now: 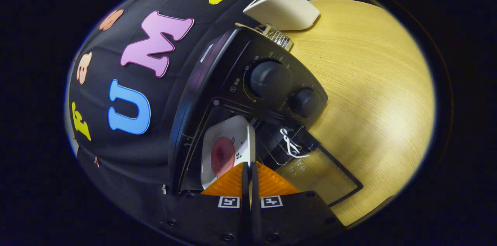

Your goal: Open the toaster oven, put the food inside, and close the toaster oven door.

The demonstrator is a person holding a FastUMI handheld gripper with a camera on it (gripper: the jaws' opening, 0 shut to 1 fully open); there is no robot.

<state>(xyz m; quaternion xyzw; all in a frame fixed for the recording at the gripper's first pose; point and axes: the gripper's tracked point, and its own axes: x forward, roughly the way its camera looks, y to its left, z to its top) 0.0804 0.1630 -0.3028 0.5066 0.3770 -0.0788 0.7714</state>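
- Furthest left we had the toaster oven (217,94), its dark body leaning hard in our tilted view and its cavity mouth open just ahead of us.
- In that mouth sat the white plate (217,137) with the round reddish food (222,156) on it, seen edge-on to us and partly inside the cavity.
- We held the gripper (249,168) closed down to a thin slot, both fingers pinching the plate's near rim. It was a slim grip on a tilted plate, so we judged the wrist had to level out before any push.
- To do the step well, we reckoned the plate should slide straight in on the rack until its rim cleared the door line, and only then should the fingers ease apart and back out along the same path.
- Right of the fingers, the glass door (322,176) lay swung down over the wooden table (372,94), which kept it clear for closing later.
- Above it were the two control knobs (270,79). A pale box (285,7) rested beyond the oven toward the table's far edge.
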